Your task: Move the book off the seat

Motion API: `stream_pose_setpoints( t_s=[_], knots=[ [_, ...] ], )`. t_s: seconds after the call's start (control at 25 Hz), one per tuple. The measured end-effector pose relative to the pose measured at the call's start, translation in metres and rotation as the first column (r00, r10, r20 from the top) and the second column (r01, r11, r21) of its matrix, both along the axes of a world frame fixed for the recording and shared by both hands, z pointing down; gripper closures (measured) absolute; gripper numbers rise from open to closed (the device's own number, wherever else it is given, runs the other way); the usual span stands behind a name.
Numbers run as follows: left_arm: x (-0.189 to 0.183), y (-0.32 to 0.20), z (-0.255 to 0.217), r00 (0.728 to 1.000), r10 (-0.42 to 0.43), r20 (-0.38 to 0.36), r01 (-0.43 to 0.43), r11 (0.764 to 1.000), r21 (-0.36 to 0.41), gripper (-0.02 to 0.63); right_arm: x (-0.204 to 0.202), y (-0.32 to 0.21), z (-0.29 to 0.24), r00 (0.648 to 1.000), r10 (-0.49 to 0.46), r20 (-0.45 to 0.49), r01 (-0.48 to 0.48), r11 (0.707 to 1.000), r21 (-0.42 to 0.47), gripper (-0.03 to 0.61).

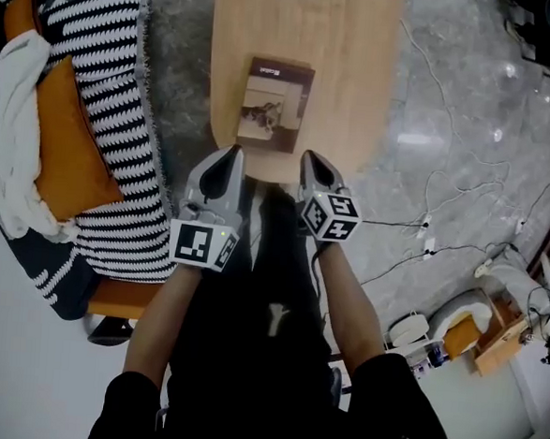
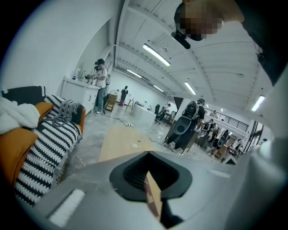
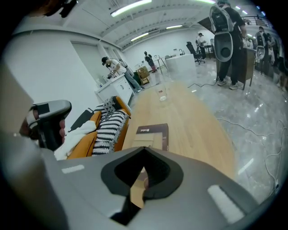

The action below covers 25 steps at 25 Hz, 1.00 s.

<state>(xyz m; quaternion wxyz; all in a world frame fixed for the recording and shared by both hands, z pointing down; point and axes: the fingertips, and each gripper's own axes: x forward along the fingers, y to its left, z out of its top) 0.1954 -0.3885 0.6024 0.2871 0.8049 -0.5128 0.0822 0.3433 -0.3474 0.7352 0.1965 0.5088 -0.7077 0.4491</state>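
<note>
The book (image 1: 275, 104), brown-covered with a pale picture, lies flat on the long wooden table (image 1: 308, 19), near its rounded near end. In the right gripper view the book (image 3: 152, 134) shows just beyond the jaw tips. My left gripper (image 1: 233, 155) and right gripper (image 1: 309, 160) hover side by side at the table's near edge, just short of the book and apart from it. Both are shut with nothing held. The left gripper (image 2: 147, 153) points along the table (image 2: 119, 139); its body hides the book there. The right gripper (image 3: 144, 148) points down at the book.
A sofa with a black-and-white striped throw (image 1: 106, 80), an orange cushion (image 1: 64, 152) and a white cloth (image 1: 12, 149) stands left of the table. Cables (image 1: 445, 207) trail over the marble floor at right. A small glass (image 3: 162, 94) sits farther along the table. People stand in the background.
</note>
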Motion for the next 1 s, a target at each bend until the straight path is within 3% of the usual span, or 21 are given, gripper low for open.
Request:
stream_pose_setpoints(
  t_s=[0.4,0.68,1.0],
  knots=[
    [0.013,-0.001,-0.104,0.998,-0.065,0.013,0.064,0.993,0.101,0.607,0.014,-0.033,-0.140,1.000,-0.019,0.009,0.016,0.978,0.206,0.570],
    [0.024,0.011,-0.177,0.987,-0.160,-0.003,0.158,0.968,0.193,0.607,0.016,-0.053,-0.242,0.995,-0.098,0.033,0.078,0.922,0.380,0.569],
    [0.026,0.045,-0.255,0.963,-0.269,0.011,0.254,0.920,0.300,0.607,0.019,-0.039,-0.341,0.978,-0.204,0.052,0.149,0.846,0.513,0.569]
  ],
)
